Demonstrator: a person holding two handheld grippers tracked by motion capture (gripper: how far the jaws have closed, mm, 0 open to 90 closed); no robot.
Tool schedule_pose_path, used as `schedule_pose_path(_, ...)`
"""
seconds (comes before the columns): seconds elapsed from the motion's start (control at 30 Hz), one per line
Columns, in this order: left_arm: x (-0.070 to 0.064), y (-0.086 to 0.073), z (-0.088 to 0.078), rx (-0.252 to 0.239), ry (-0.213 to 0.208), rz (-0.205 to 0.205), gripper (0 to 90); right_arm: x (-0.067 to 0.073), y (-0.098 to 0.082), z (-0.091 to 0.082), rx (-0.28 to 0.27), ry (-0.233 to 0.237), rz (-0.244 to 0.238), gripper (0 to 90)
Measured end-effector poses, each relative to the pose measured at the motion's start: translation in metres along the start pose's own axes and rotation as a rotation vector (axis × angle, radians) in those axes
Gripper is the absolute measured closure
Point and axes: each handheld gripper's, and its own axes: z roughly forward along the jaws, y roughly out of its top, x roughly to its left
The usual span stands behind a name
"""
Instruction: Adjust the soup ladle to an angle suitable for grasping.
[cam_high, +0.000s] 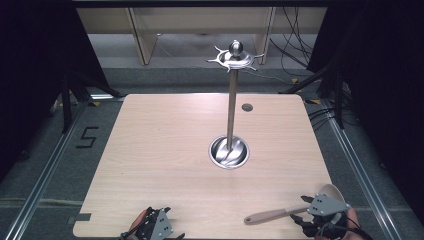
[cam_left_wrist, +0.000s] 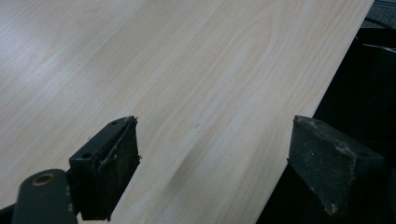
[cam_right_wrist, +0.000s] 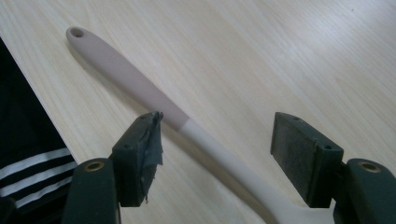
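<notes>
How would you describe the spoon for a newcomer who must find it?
Start at the wooden table, then go to its near right corner, beside the right gripper. The spoon lies flat there: a pale bowl, a pinkish-beige handle with a hole, unlike the upright steel stand.

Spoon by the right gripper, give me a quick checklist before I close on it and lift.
1. Right gripper open: ok, jaws stand wide apart.
2. Spoon handle between the jaws: ok, it runs through the gap, close to one jaw.
3. Spoon lying flat on the table: ok.
4. Jaws low enough to grip: cannot tell.
5. Left gripper out of the way: ok, open over the table's near left edge, holding nothing.
6. Utensil stand upright, hooks free: ok.
</notes>
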Motion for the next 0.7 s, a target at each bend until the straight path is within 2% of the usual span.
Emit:
schedule_pose_path(0.03,0.000,0.000,0.000,0.000,0.000,0.003,15.5,-0.001,0.002,0.002,0.010,0.016,-0.016,36.0)
schedule_pose_path(0.07,0.000,0.000,0.000,-0.001,0.000,0.004,15.5,0.000,0.003,0.002,0.020,0.022,-0.006,37.4)
schedule_pose_path(0.17,0.000,0.000,0.000,-0.002,-0.004,0.001,15.5,-0.001,0.007,0.007,0.051,0.038,-0.070,40.1)
schedule_pose_path(0.2,-0.001,0.000,0.001,-0.012,-0.006,-0.010,15.5,-0.001,0.009,0.008,0.065,0.039,-0.072,40.7)
schedule_pose_path(0.27,-0.001,0.000,0.001,-0.013,-0.006,-0.011,15.5,-0.001,0.013,0.009,0.085,0.051,-0.108,42.1)
schedule_pose_path(0.3,-0.001,0.000,0.001,-0.014,-0.006,-0.012,15.5,-0.002,0.016,0.011,0.094,0.072,-0.144,43.2)
schedule_pose_path(0.33,-0.001,0.000,0.001,-0.013,-0.006,-0.012,15.5,-0.003,0.017,0.012,0.095,0.070,-0.158,43.4)
schedule_pose_path(0.4,0.000,0.000,0.000,-0.001,-0.004,0.001,15.5,-0.002,0.021,0.013,0.113,0.070,-0.154,44.2)
schedule_pose_path(0.43,0.000,0.000,0.000,0.000,-0.002,0.002,15.5,-0.003,0.023,0.014,0.104,0.073,-0.184,44.9)
schedule_pose_path(0.47,0.001,0.000,0.001,-0.005,-0.001,0.001,15.5,-0.001,0.025,0.014,0.131,0.074,-0.160,45.8)
schedule_pose_path(0.5,0.001,0.000,0.000,0.004,0.000,0.003,15.5,-0.003,0.027,0.015,0.147,0.075,-0.184,46.4)
schedule_pose_path(0.53,0.001,0.000,0.000,0.004,0.000,0.003,15.5,-0.003,0.027,0.015,0.147,0.075,-0.184,46.4)
schedule_pose_path(0.57,0.000,0.000,0.000,-0.001,-0.005,-0.001,15.5,-0.003,0.031,0.019,0.169,0.100,-0.245,47.1)
schedule_pose_path(0.67,0.000,0.000,0.000,-0.002,-0.006,-0.002,15.5,-0.003,0.034,0.024,0.212,0.133,-0.284,48.2)
schedule_pose_path(0.7,-0.001,0.000,0.001,-0.013,-0.007,-0.016,15.5,-0.003,0.035,0.026,0.219,0.137,-0.296,48.6)
